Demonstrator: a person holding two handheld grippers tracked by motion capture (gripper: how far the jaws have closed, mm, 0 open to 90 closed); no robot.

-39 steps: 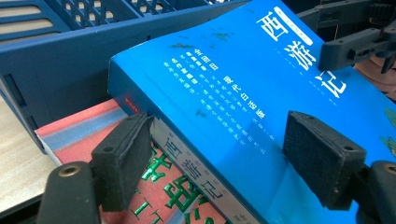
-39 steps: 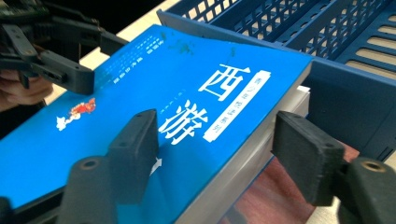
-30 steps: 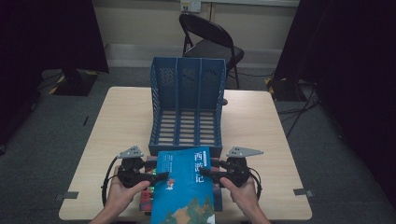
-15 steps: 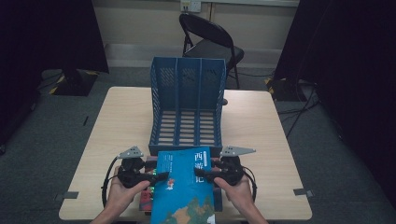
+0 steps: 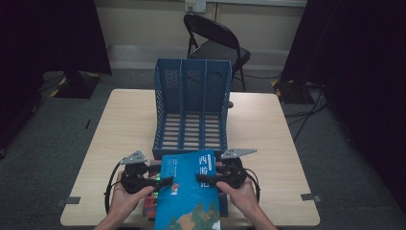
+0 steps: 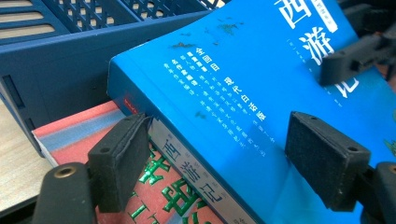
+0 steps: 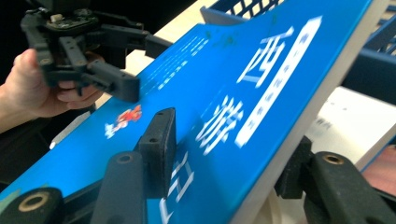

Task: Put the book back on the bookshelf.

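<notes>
Pale wood-grain table (image 5: 119, 124) carries everything. Foam-padded fingers (image 6: 119, 161) of the left gripper (image 5: 160, 182) clamp the blue book (image 5: 189, 191) at its spine; the right gripper (image 5: 207, 179), jaws just closing, straddles the opposite page edge. Glossy, thick, white-lettered, the book lies tilted on a red book (image 6: 74, 137) before the perforated blue plastic file rack (image 5: 191, 110).

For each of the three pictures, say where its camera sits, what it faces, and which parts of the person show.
High view: above the person's side, facing down on the table, blue rack, blue book; both hands show with left tongs and right tongs.
Left gripper view: on the left tongs, facing the book's spine above a red book.
Right gripper view: on the right tongs, facing the cover; left hand shows.
Shared: the blue book.
</notes>
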